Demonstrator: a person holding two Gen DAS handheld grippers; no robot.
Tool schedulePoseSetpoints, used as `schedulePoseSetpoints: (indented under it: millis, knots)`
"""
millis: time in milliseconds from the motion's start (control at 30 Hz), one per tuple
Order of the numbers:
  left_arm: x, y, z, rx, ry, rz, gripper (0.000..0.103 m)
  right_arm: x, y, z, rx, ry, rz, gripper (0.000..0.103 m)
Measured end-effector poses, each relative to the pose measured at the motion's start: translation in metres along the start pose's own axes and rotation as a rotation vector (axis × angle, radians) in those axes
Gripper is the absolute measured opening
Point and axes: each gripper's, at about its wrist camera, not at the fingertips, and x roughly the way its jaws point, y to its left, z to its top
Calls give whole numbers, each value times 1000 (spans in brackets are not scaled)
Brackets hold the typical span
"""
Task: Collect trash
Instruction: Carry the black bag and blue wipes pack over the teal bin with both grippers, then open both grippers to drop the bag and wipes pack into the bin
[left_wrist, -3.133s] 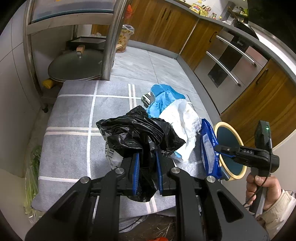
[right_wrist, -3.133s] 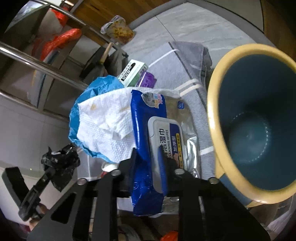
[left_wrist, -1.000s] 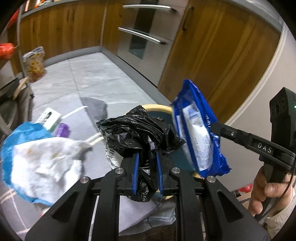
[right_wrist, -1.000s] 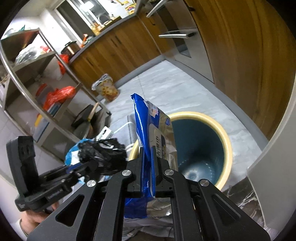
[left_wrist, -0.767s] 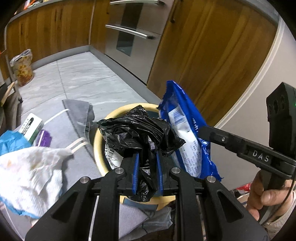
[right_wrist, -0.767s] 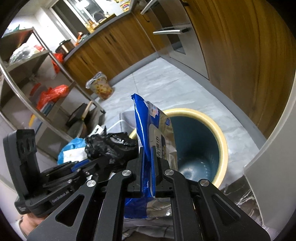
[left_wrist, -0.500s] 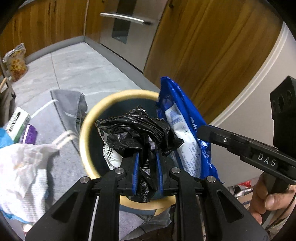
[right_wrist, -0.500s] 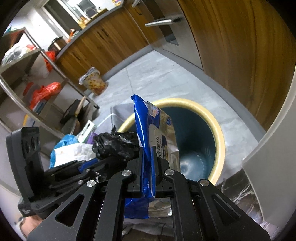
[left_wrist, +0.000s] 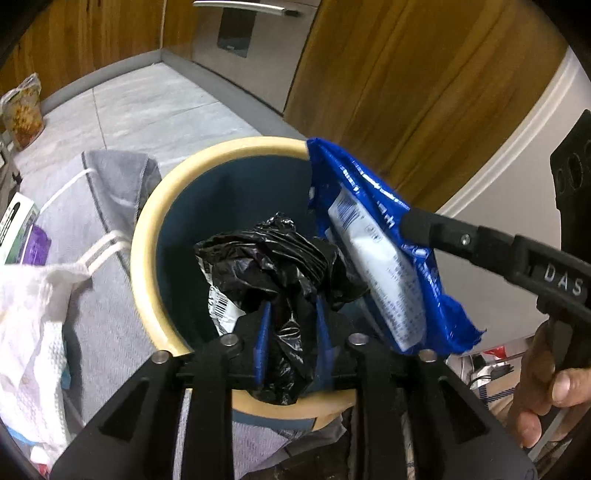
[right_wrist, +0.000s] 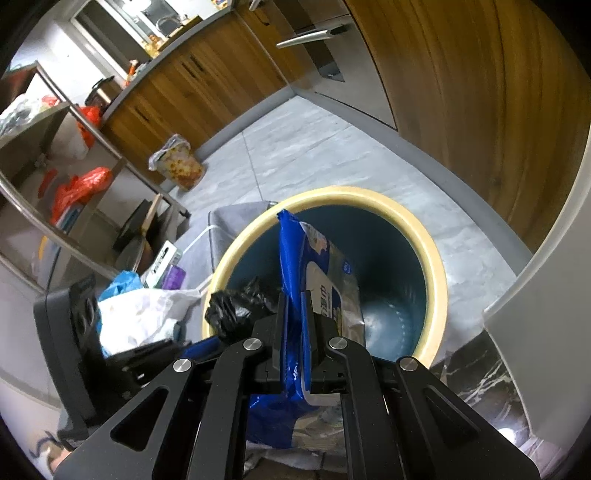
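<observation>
The left gripper (left_wrist: 291, 332) pinches a black bag (left_wrist: 273, 258); the right gripper (right_wrist: 295, 332) pinches a blue wipes pack (right_wrist: 317, 273). Both hang over the bin (left_wrist: 147, 206). The pack could catch the rim and fall outside.

My left gripper (left_wrist: 291, 332) pinches the crumpled bag (left_wrist: 273, 262) over the bin (left_wrist: 147, 206), left of the wipes pack (right_wrist: 317, 273) clamped in my right gripper (right_wrist: 295, 332). Paper towel (left_wrist: 29, 314) lies left of the bin.

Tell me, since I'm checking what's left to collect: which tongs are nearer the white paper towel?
Left. The left tongs hold the black bag beside the paper towel; the right tongs lie beyond them.
</observation>
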Motion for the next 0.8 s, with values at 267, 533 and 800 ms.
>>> schedulePoseSetpoints:
  millis: [267,533,800]
  knots:
    - [-21,4,-6,-5,-24,3,62,2,-5,3,46,-9,-12,11]
    - [-48,3,-10,24,-93,61,71,-1,-8,4,62,-12,-6,16]
    - [-77,1,-17,72,-158,126,73,-5,3,3,44,-15,19,35]
